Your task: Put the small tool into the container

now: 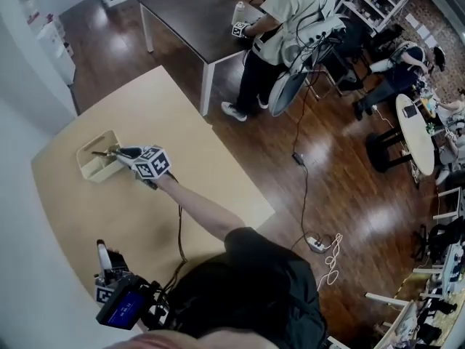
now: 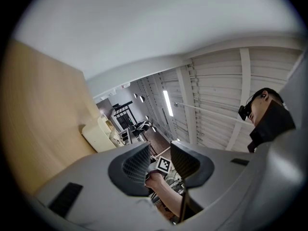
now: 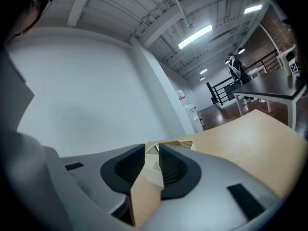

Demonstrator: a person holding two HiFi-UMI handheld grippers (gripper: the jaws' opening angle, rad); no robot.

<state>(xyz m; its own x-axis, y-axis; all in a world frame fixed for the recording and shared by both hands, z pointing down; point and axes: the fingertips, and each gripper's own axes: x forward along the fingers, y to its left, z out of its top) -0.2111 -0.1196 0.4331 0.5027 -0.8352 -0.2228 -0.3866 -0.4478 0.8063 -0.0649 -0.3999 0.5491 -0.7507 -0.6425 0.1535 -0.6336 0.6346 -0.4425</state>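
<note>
Nearest the person and well apart from the container (image 1: 87, 169), the left gripper (image 1: 102, 251) (image 2: 161, 156) is held over the counter (image 1: 207, 187), its fingers apart and empty. Just beside the container's rim, the right gripper (image 1: 122, 153) (image 3: 152, 151) has its fingers clamped on the small tool (image 1: 103, 153) (image 3: 156, 148), which reaches out over the container's open top.

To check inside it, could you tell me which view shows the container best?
The head view: it looks down into the container. The left gripper view shows only its side; the right gripper view, a sliver behind the jaws.
</note>
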